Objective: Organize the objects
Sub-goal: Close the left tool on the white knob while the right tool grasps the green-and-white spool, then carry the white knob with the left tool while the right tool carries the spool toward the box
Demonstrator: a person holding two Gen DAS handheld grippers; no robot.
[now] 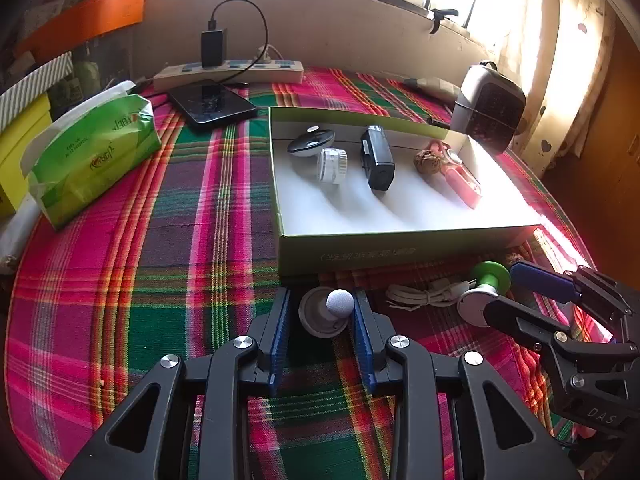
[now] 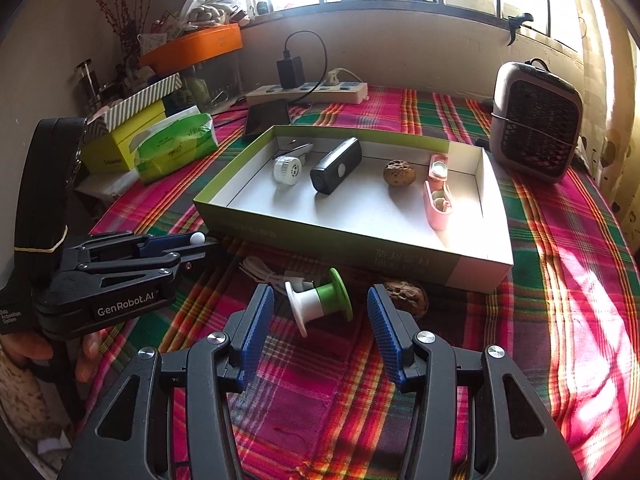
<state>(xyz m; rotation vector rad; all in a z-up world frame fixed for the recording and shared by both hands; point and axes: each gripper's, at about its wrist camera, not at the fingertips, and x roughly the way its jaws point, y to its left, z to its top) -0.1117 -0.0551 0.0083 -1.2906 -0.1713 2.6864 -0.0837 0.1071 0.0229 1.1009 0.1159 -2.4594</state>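
Observation:
A green-sided shallow box [image 1: 360, 246] [image 2: 280, 232] lies on the plaid cloth and holds a black device [image 1: 376, 158], a white roll [image 1: 332, 166], a walnut [image 2: 399, 173] and a pink case [image 2: 438, 200]. My left gripper [image 1: 322, 312] has its blue pads either side of a small grey knob with a round white head [image 1: 334, 308]; the pads look close to it, contact unclear. My right gripper [image 2: 320, 308] is open around a green and white spool [image 2: 320, 300] lying on the cloth. A white cable [image 1: 424, 294] and a second walnut [image 2: 406, 294] lie beside the spool.
A green tissue pack [image 1: 92, 152], a black phone [image 1: 212, 106] and a power strip with charger [image 1: 228, 70] lie at the far left. A grey mini heater [image 2: 536, 120] stands at the far right. Boxes are stacked left [image 2: 132, 132].

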